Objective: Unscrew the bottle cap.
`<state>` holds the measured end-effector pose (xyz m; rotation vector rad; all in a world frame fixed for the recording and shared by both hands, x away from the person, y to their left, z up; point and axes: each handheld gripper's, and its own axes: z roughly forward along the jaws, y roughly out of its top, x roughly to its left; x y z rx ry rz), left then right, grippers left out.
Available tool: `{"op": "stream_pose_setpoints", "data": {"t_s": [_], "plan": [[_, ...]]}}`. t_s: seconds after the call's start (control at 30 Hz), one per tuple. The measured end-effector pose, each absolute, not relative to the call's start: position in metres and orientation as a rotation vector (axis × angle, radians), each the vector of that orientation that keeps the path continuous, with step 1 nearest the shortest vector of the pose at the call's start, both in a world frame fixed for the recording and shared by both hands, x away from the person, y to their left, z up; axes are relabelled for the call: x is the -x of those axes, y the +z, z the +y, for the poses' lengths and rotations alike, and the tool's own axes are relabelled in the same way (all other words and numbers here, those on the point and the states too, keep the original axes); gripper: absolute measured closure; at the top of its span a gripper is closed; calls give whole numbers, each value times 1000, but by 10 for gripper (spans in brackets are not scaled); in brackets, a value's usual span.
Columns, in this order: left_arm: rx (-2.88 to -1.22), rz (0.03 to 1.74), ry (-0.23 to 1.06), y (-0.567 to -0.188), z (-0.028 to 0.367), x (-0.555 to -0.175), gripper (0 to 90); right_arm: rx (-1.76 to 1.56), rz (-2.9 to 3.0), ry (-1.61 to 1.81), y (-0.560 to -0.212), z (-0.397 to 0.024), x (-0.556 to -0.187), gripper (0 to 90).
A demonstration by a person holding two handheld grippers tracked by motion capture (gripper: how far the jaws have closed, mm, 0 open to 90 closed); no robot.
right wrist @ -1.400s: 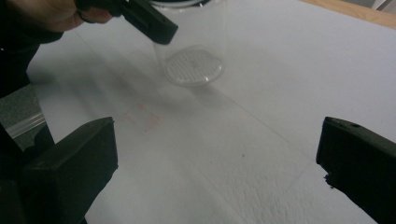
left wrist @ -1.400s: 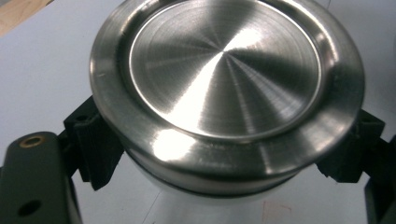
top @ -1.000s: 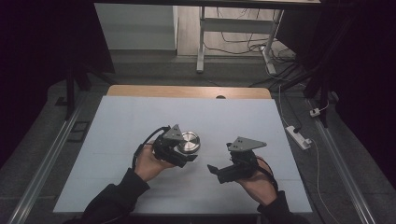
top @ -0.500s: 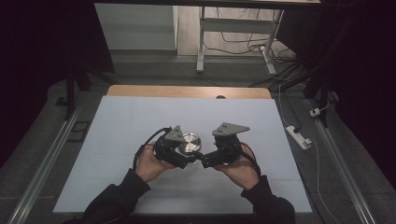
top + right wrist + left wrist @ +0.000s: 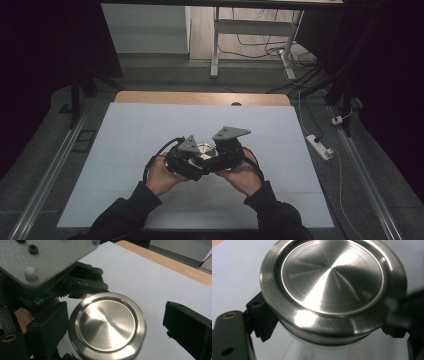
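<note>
Round metal lid (image 5: 332, 285): bright silver, brushed finish with fine concentric rings, white glare streaks fanning from its centre; a thin dark band under its rim. Left hand-held gripper (image 5: 192, 162): black body, grey three-cornered plate on top, brass-coloured screw hole. Right hand-held gripper (image 5: 220, 159): black too, its grey plate speckled. Tabletop (image 5: 150, 130): pale blue-white cover, plain, with a light wood strip along the far edge. Sleeves (image 5: 120, 215): black. Floor (image 5: 380, 170): dark grey.

Left claw (image 5: 200, 167) clamped tight, right claw (image 5: 212, 162) beside it with jaws just closing, not gripping.
</note>
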<state>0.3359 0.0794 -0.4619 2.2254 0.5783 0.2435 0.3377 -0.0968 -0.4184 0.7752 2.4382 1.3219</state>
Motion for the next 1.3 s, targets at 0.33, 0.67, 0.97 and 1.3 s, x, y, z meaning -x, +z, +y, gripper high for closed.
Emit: {"op": "stream_pose_setpoints", "data": {"t_s": [0.33,0.67,0.97,1.3], "plan": [[-2222,569,232,-460,80,-336,153,-705,2486,1325,-424,-90,-339,190],[-2228,481,180,-457,82,-335,153,-535,2587,1376,-421,-98,-345,193],[-2231,392,137,-455,81,-333,153,-327,2687,1451,-418,-110,-350,177],[-2221,529,208,-456,85,-336,153,-590,2541,1354,-407,-105,-339,28]]}}
